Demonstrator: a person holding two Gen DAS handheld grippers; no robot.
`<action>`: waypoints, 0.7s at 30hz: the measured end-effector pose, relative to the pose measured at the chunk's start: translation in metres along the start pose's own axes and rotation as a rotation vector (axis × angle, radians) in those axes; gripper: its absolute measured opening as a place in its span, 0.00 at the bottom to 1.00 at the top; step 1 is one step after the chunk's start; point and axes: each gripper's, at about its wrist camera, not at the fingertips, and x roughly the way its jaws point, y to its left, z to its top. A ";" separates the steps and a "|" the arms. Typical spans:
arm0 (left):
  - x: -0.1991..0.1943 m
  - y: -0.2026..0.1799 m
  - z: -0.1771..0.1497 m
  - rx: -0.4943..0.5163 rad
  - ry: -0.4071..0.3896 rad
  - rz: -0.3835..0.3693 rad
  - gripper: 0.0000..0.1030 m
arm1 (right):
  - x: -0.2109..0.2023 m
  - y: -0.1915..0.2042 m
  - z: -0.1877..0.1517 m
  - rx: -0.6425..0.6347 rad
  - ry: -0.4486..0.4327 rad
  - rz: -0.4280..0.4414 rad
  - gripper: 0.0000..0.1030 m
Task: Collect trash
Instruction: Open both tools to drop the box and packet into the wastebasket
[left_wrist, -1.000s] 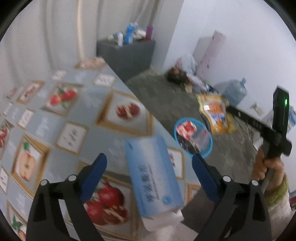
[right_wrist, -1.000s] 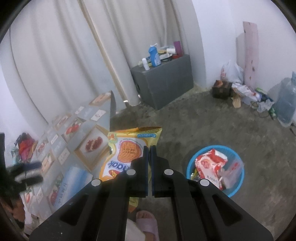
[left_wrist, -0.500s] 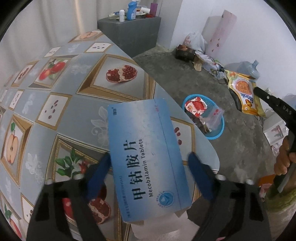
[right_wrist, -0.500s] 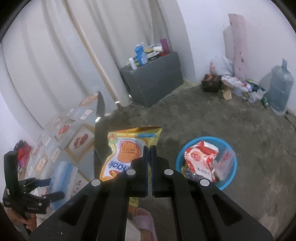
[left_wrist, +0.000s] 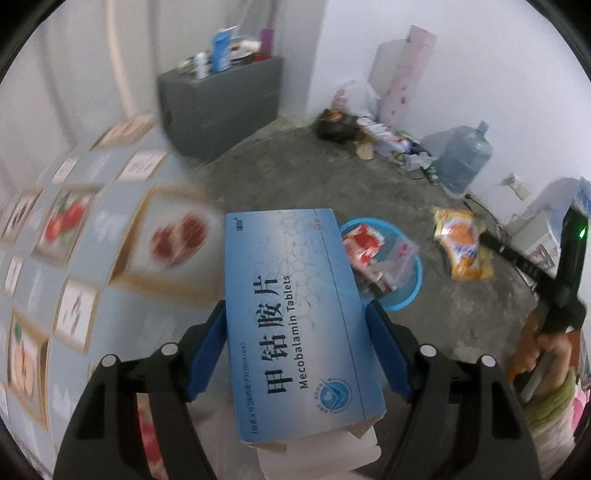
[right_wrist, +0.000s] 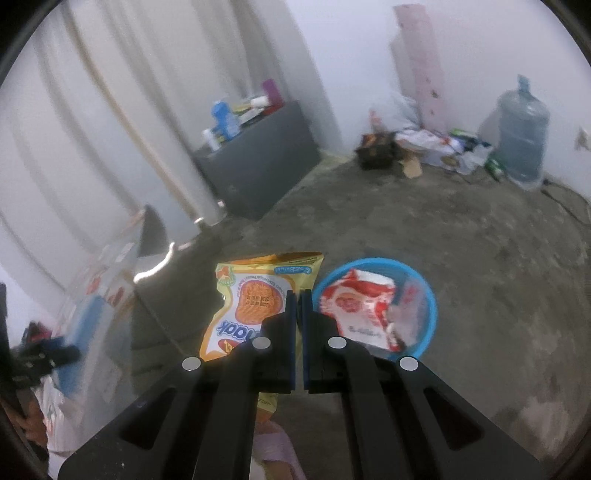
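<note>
While both tongs carry trash: each load sits near 1 blue round plastic basin (left_wrist: 413, 284) on the grey concrete floor (left_wrist: 461, 332).
Left tongs: the left gripper (left_wrist: 295, 347) has its blue pads against the 2 long sides of a flat blue cardboard tablet box (left_wrist: 291, 317) printed "Mecobalamin Tablets", clamped at a fairly wide spread.
Box end: the near flap hangs open at 6 o'clock in the left wrist view, white inside.
Box place: it is held up, off the fruit-patterned tablecloth (left_wrist: 92, 258) at 9 o'clock, its far corner overlapping the basin's rim in that view.
Right tongs: the right gripper (right_wrist: 299, 295) is pinched tight on an orange and yellow foil snack bag (right_wrist: 255, 299), jaws almost meeting.
Bag place: it hangs in the air just at 9 o'clock of the basin in the right wrist view, apart from the rim.
Basin contents: a red and white wrapper (right_wrist: 354, 310) and a clear plastic bag (right_wrist: 410, 310).
Person: a hand (left_wrist: 550, 347) in a green cuff grips the right tool's handle at 4 o'clock of the left wrist view.
Background: a grey cabinet (right_wrist: 258, 166) with bottles at 12 o'clock, a blue water jug (right_wrist: 521, 140) at 2 o'clock.
</note>
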 end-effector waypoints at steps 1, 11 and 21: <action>0.005 -0.008 0.010 0.019 -0.005 -0.010 0.70 | 0.003 -0.007 0.000 0.015 0.004 -0.012 0.01; 0.125 -0.109 0.107 0.155 0.085 -0.152 0.74 | 0.074 -0.077 0.001 0.226 0.088 -0.120 0.07; 0.183 -0.130 0.112 0.114 0.139 -0.199 0.85 | 0.122 -0.116 -0.024 0.393 0.173 -0.130 0.45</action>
